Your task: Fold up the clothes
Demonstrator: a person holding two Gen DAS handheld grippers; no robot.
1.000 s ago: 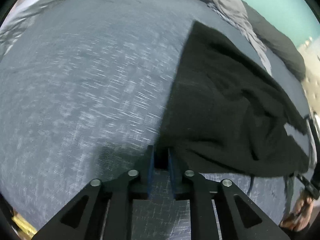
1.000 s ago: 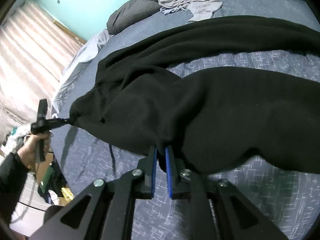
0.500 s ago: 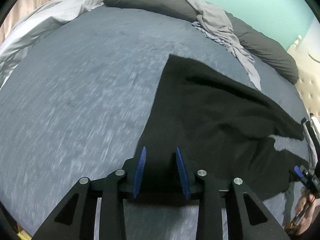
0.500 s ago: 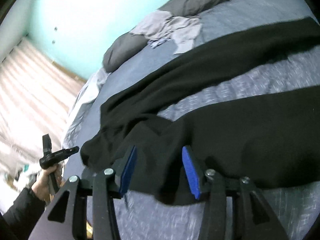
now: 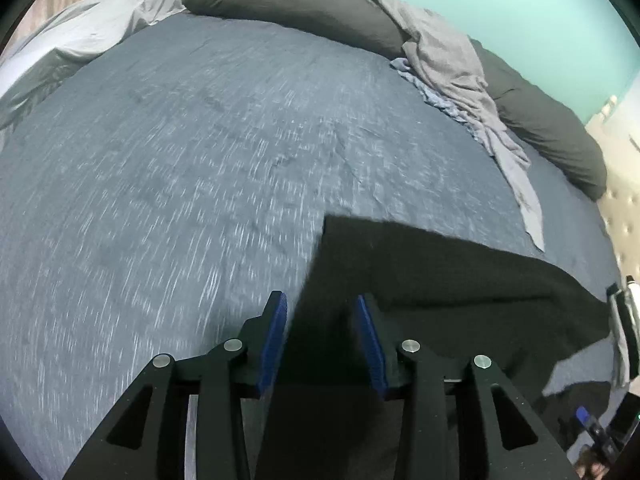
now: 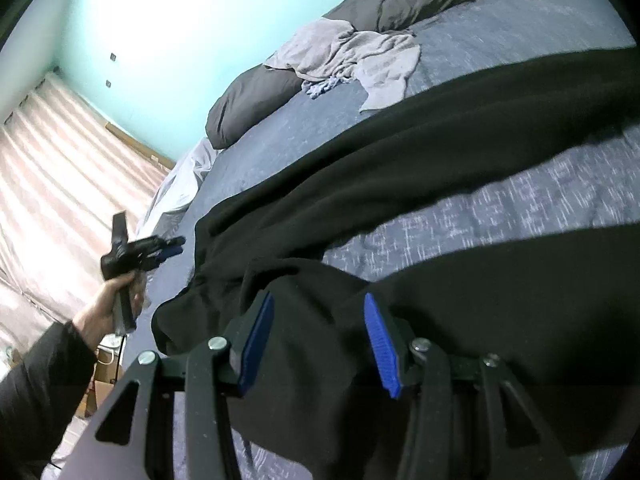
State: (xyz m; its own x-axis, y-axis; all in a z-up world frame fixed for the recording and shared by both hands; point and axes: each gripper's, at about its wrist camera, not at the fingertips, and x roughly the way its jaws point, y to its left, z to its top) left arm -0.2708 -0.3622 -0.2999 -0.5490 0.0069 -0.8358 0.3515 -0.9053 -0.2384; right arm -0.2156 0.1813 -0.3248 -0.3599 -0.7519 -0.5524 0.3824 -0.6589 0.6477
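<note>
Early in the fold: black knitted garment spread loosely across the blue-grey woven bedspread, two long dark parts apart, no neat fold visible. Left gripper and right gripper both spread apart above black cloth, clamping nothing. Left to do, judging by the lie: regrip, fold over, square up.

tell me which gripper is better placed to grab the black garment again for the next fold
Probably the right. The right gripper is open with bunched black garment cloth between its pads. The left gripper, also open, sits at the garment's flat edge.
</note>
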